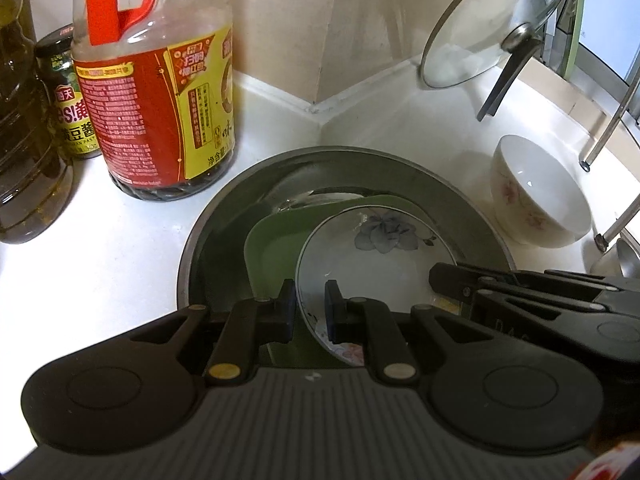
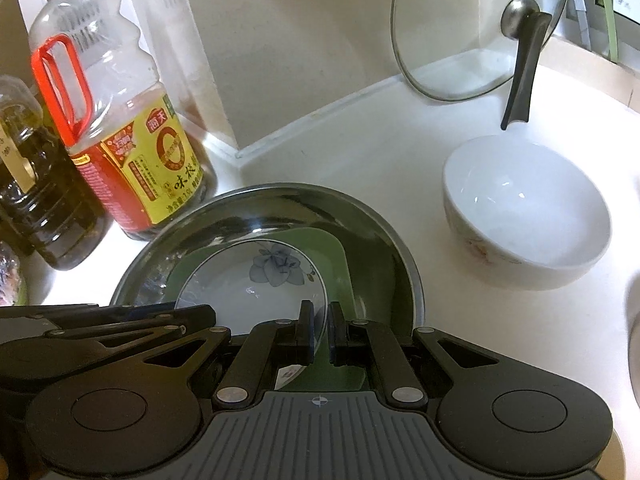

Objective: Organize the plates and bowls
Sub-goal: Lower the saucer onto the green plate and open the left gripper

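While the left wrist view looks down, the left gripper pinches the near-left rim of the round white flower-painted plate; that plate lies on a green square plate inside a wide steel basin, stretching toward one o'clock. A white floral bowl stands at two o'clock. From the right wrist view, the right gripper clamps the plate's near-right rim, the plate reaching toward eleven o'clock; both hands seem equally near.
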